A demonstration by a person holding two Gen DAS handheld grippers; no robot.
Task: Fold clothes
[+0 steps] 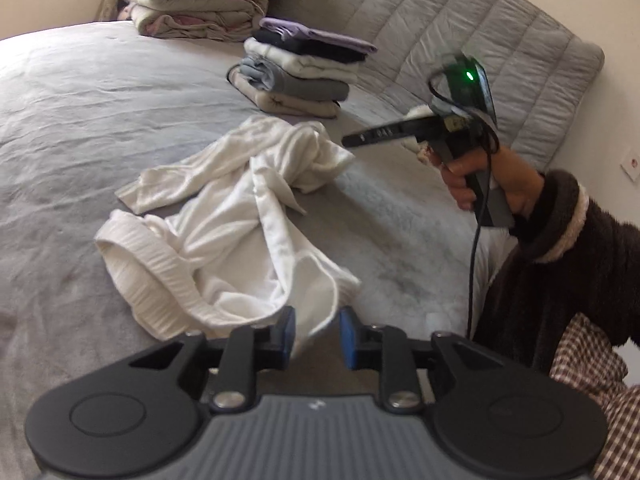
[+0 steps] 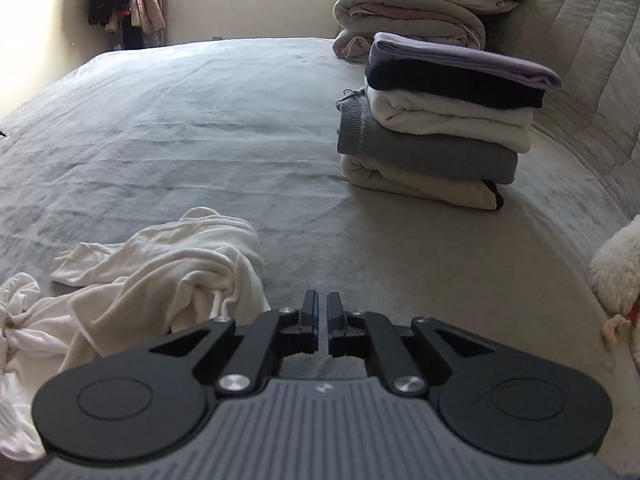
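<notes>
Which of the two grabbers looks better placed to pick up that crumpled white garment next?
Left gripper: jaws open, the white garment edge lying between them. Right gripper is shut, above bare bed.

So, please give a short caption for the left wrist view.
Open left gripper at the crumpled white garment on the bed.

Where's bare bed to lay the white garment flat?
Free: the wide grey bed left of the folded stack, beyond the crumpled white garment. Crowded: headboard side, with the stack, rolled quilts and a fluffy toy.
</notes>
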